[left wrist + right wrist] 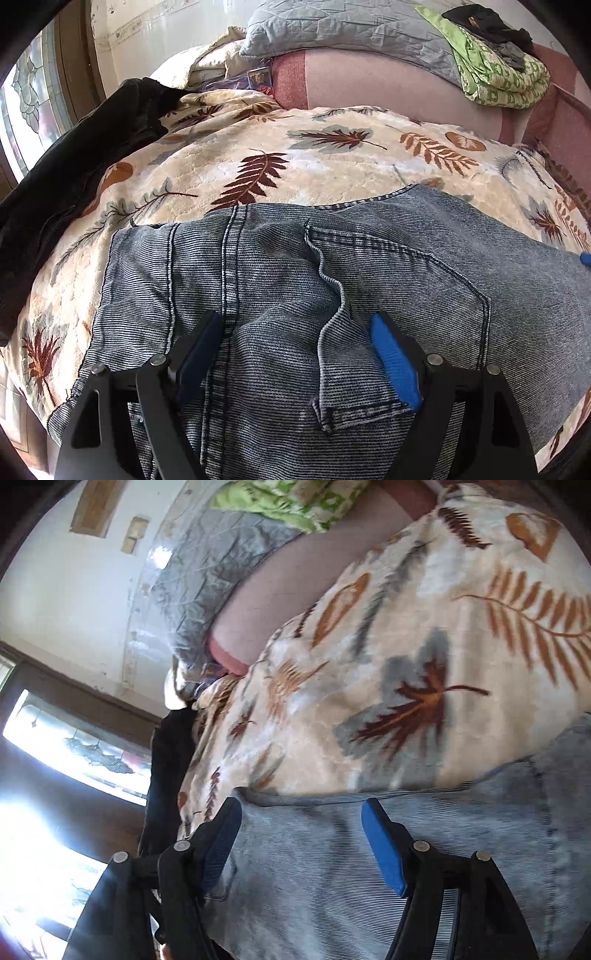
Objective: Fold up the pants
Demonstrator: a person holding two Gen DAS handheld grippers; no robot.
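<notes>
Washed blue jeans (369, 266) lie folded on a leaf-print blanket (332, 162), with a back pocket and seams facing up. My left gripper (297, 321) hovers low over the denim, jaws open wide on either side of a raised crease; the pads do not press on the cloth. In the tilted, blurred right wrist view, my right gripper (301, 806) stands open over the jeans (332, 867) near their far edge, where the denim meets the blanket (424, 646). Nothing is held in either one. A blue pad tip (586, 258) shows at the left view's right border.
A black garment (74, 166) lies along the blanket's left side. Behind are a grey quilted pillow (351, 33), a green patterned cloth (498, 74) with dark clothes on it, and a pink mattress (388, 85). A white wall and a glass-paned window (74, 746) stand to the left.
</notes>
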